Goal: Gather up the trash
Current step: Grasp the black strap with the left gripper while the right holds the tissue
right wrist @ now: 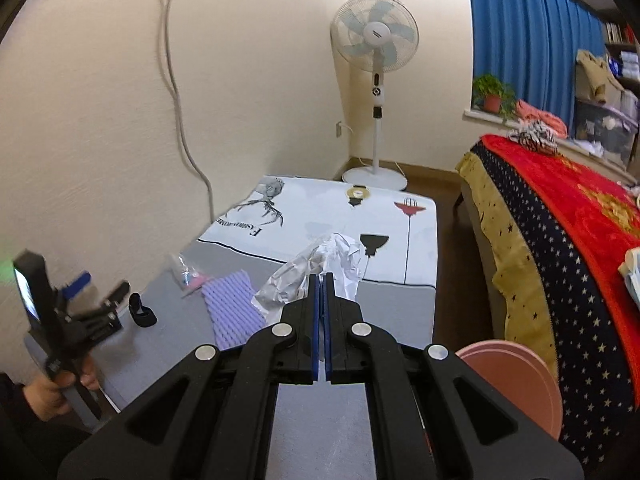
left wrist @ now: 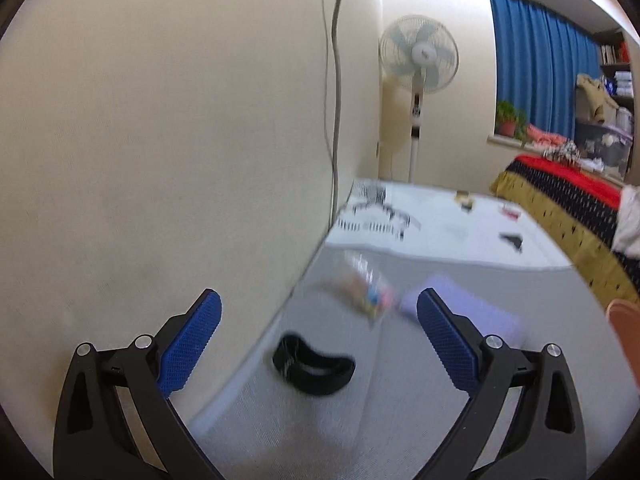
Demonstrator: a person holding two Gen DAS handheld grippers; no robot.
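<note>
My right gripper (right wrist: 322, 277) is shut on a crumpled white and silvery wrapper (right wrist: 320, 258), which it holds above the grey mat (right wrist: 320, 412). My left gripper (left wrist: 319, 296) is open and holds nothing. It hangs over the mat's left side close to the wall, and shows in the right wrist view as the left gripper (right wrist: 100, 286) in a hand. Below it lie a black band (left wrist: 314, 368), a clear packet with coloured bits (left wrist: 368, 288) and a purple foam net (left wrist: 468, 308). The left wrist view is blurred.
A pink round bin (right wrist: 516, 384) stands at the mat's right edge beside the bed with a red blanket (right wrist: 560, 216). A white printed mat (right wrist: 340, 216) lies beyond, then a standing fan (right wrist: 376, 40). A cable (right wrist: 176, 92) hangs down the wall.
</note>
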